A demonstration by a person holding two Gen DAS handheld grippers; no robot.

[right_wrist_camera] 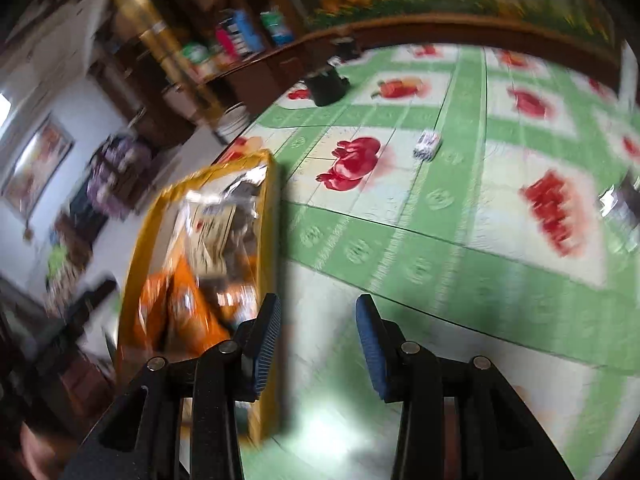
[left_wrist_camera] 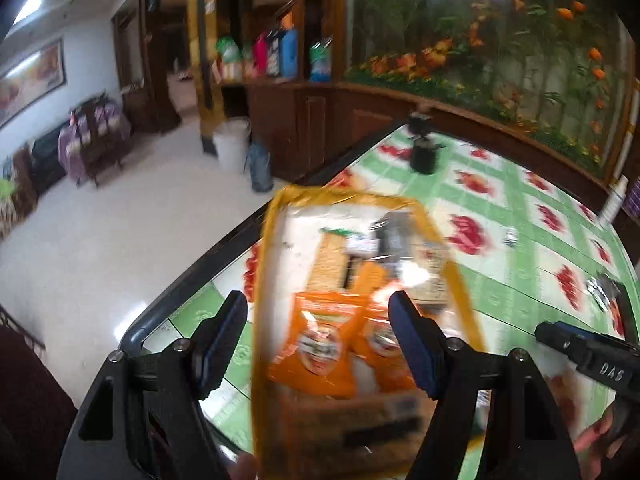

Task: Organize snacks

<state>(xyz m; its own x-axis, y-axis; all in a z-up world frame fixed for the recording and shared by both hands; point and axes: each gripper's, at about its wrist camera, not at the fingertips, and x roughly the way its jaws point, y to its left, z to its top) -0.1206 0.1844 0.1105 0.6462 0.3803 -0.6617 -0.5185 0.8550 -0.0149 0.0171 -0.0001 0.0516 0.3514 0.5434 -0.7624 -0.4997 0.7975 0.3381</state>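
The bin (left_wrist_camera: pixel 360 320), an orange-rimmed clear tray, sits at the tabletop's (left_wrist_camera: pixel 500 208) near left edge and already holds orange packets (left_wrist_camera: pixel 320 344) and other snacks. Two small packets remain out on the green, apple-printed cloth: one mid-table (right_wrist_camera: pixel 427 145), one at the right edge (right_wrist_camera: pixel 620 208). So sorting looks mostly done. The left claw (left_wrist_camera: pixel 318 344) straddles the bin, wide, gripping nothing; the right claw (right_wrist_camera: pixel 318 344) is half open and empty. Beyond: wooden cabinets (left_wrist_camera: pixel 304 120), floral mural (left_wrist_camera: pixel 500 40), white floor (left_wrist_camera: pixel 120 220).
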